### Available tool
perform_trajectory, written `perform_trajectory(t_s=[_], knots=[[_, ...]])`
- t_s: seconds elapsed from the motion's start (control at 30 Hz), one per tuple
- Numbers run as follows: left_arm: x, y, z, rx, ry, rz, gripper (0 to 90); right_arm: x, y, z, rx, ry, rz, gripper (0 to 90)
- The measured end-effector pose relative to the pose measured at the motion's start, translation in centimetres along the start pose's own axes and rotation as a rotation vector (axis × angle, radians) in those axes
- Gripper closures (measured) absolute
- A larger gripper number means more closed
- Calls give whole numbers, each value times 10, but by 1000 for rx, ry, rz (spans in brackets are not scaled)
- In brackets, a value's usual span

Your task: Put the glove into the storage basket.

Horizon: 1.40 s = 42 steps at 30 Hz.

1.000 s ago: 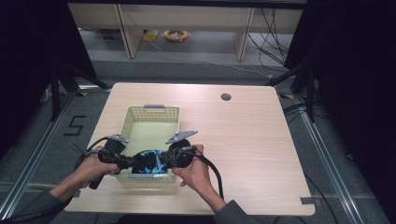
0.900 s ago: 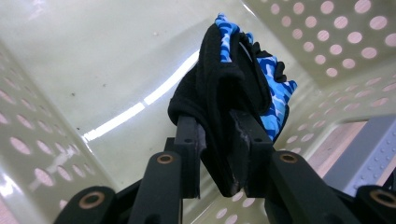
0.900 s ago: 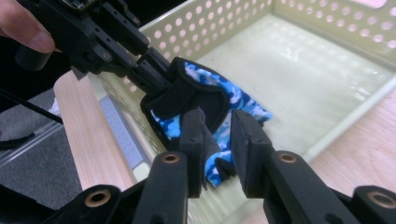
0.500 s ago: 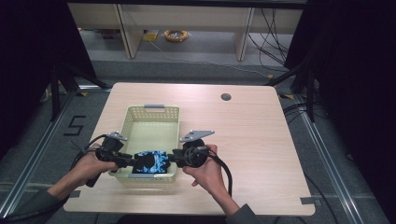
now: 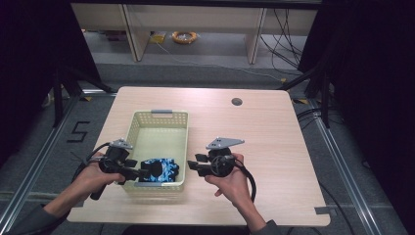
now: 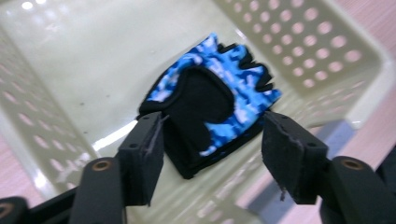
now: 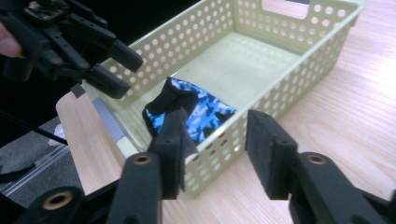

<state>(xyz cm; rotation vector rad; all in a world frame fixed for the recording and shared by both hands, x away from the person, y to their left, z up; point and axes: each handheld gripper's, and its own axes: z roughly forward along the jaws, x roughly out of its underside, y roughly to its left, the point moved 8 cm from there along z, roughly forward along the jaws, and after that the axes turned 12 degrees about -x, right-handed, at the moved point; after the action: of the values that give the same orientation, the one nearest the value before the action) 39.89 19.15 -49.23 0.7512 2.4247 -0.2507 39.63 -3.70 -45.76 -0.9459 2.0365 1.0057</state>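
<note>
One blue and black glove (image 5: 160, 169) lies in the near end of my one basket (image 5: 159, 117). My two grippers have just been opening: left gripper (image 5: 145, 172) hovers over the glove, right gripper (image 5: 192, 167) outside the basket, both empty.

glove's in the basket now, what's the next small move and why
Probably lift the left gripper up and back out of the basket. Its jaws have just been opening, and the glove lies loose on the basket floor. The right gripper, open, is outside the basket over the table.
</note>
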Motion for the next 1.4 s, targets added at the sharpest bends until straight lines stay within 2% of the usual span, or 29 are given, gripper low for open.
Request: perform_trajectory(t_s=[0.03,0.2,0.23,0.27,0.33,0.37,0.43,0.47,0.57,0.63,0.67,0.7,0.73,0.77,0.83,0.87,1.0,1.03,1.07,1.1,1.13,1.17,1.3,1.33,1.37,1.4], knots=[[-2,-3,-2,5,-11,-8,377,1,0,-2,12,-6,14,569],[-8,-14,-8,9,-65,-30,336,6,-2,-12,12,-19,20,508],[-8,-15,-9,11,-59,-16,326,7,-2,-13,18,-22,25,498],[-8,-19,-9,24,-63,-34,317,9,-3,-15,20,-25,20,490],[-7,-20,-7,30,-53,-18,305,12,-4,-17,21,-27,15,469],[-7,-22,-7,35,-49,-28,299,13,-5,-17,23,-35,11,460],[-7,-24,-4,26,-64,-26,296,17,-7,-19,24,-29,14,445],[-7,-26,-4,32,-74,-44,290,18,-7,-20,26,-35,12,439],[-7,-29,-4,40,-75,-45,280,22,-8,-24,25,-48,-3,431],[-8,-31,-4,45,-85,-43,273,25,-8,-27,32,-38,9,421],[-8,-34,-3,50,-89,-54,271,25,-7,-27,25,-51,8,418],[-7,-35,-3,50,-87,-40,270,26,-9,-27,24,-52,-6,415],[-7,-39,-2,57,-89,-50,267,27,-10,-28,29,-57,5,410],[-7,-40,-2,62,-87,-45,264,29,-13,-29,28,-42,-26,405],[-8,-43,-2,70,-98,-27,260,33,-13,-31,44,-39,14,398],[-8,-46,-2,77,-104,-36,257,32,-15,-31,33,-49,-5,396],[-11,-56,-3,85,-128,-28,250,36,-14,-34,39,-47,45,388],[-12,-58,-4,94,-134,-22,249,36,-17,-35,30,-44,7,386],[-14,-62,-4,98,-151,-45,246,37,-16,-36,39,-42,14,384],[-14,-63,-5,110,-145,-28,245,37,-16,-37,43,-46,21,382],[-16,-66,-5,112,-157,-46,246,38,-16,-37,32,-43,4,381],[-16,-67,-6,111,-160,-42,245,39,-14,-38,43,-43,31,380],[-17,-75,-9,122,-183,-42,243,43,-18,-41,47,-44,8,376],[-16,-76,-9,133,-184,-34,241,45,-17,-42,46,-44,30,375],[-16,-79,-10,133,-194,-44,240,46,-20,-44,60,-37,0,374],[-16,-82,-11,150,-192,-36,239,47,-17,-43,47,-44,38,372]])
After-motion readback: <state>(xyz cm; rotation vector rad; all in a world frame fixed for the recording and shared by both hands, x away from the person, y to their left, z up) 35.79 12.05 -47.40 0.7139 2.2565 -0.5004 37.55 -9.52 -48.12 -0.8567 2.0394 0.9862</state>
